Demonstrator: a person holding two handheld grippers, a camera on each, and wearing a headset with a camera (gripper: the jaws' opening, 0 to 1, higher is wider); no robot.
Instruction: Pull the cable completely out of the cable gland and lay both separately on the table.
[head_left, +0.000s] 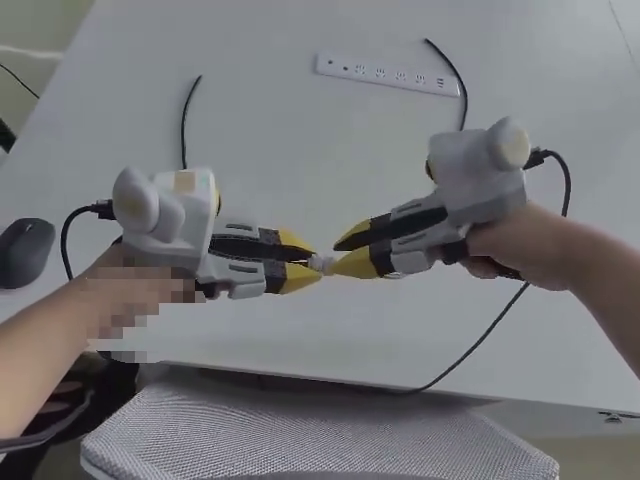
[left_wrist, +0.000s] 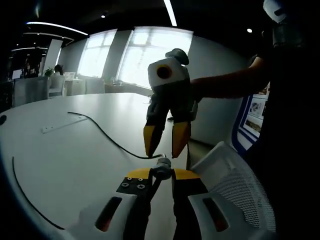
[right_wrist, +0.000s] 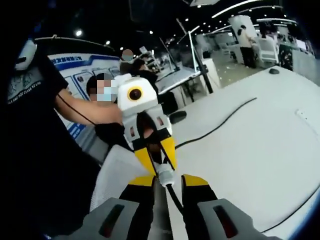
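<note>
A small white cable gland (head_left: 322, 263) hangs in the air between the two gripper tips, above the table's near edge. My left gripper (head_left: 308, 268) comes in from the left and is shut on the gland (left_wrist: 161, 168), its yellow fingertips (left_wrist: 138, 174) pressed to both sides. A thin black cable (right_wrist: 173, 193) runs out of the gland (right_wrist: 165, 175) and back between the jaws of my right gripper (right_wrist: 168, 181). That right gripper (head_left: 340, 252) faces the left one tip to tip. Its jaws stand a little apart, one on each side of the cable, and I see a gap on both sides.
The white table (head_left: 300, 150) carries a power strip (head_left: 388, 75) at the back and a dark mouse (head_left: 22, 250) at the far left. Loose black cables (head_left: 186, 105) lie across it. A grey mesh chair (head_left: 320, 440) stands just below the near table edge.
</note>
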